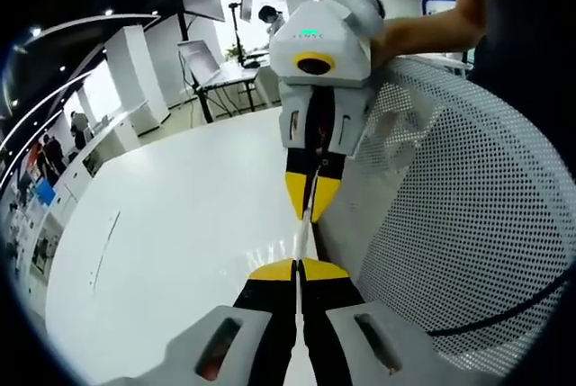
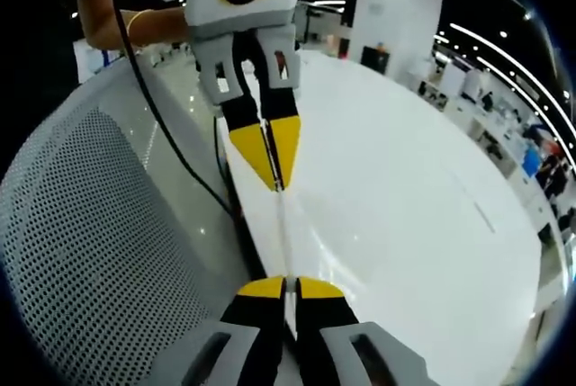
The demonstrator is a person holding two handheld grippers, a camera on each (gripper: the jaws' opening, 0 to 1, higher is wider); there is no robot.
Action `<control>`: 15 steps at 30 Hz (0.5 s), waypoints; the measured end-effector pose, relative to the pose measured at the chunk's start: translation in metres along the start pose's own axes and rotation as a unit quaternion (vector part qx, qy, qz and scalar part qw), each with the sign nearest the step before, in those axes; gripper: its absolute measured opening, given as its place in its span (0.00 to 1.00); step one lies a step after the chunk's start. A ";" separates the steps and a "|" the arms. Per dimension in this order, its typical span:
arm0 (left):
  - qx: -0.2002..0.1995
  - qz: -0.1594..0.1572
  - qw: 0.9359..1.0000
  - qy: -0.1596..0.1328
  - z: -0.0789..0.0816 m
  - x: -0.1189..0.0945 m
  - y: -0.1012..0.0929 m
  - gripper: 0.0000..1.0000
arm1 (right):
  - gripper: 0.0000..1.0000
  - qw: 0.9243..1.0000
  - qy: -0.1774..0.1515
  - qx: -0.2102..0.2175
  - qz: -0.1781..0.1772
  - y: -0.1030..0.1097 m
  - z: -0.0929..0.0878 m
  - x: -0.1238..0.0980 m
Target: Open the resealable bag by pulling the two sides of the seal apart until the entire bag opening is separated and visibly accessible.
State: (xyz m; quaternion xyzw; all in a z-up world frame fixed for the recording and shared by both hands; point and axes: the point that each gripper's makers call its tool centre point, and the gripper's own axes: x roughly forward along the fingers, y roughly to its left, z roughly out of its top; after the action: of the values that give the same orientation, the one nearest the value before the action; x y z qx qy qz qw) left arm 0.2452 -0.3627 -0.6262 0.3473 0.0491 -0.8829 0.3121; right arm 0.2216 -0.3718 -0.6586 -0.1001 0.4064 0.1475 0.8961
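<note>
While both jaws clamp, bag [image 1: 304,228] edge stretched taut, left gripper [image 1: 298,271], right gripper [image 2: 281,289]

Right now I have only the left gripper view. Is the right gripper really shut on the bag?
Observer: Yes. Its own view shows the right gripper shut on the bag edge.
Operator: How does the left gripper look from that side?
Observer: The left gripper has its yellow tips closed on the same edge, facing the right one.
Operator: Anything behind it?
Observer: The wrist holding it wears a thin bracelet.
</note>
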 end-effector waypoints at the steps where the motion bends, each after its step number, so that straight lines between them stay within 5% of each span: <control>1: 0.001 0.002 1.000 0.000 -0.001 -0.001 0.001 0.00 | 0.00 1.000 0.005 -0.001 -0.002 0.000 -0.002 0.000; 15: 0.005 -0.012 1.000 -0.009 -0.005 -0.003 -0.002 0.00 | 0.00 0.999 0.025 -0.020 -0.006 -0.001 -0.008 0.000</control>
State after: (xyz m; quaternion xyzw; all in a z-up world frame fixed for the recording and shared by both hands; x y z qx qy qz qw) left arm 0.2484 -0.3578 -0.6279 0.3407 0.0460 -0.8898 0.3000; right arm 0.2163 -0.3753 -0.6633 -0.1242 0.4252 0.1475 0.8843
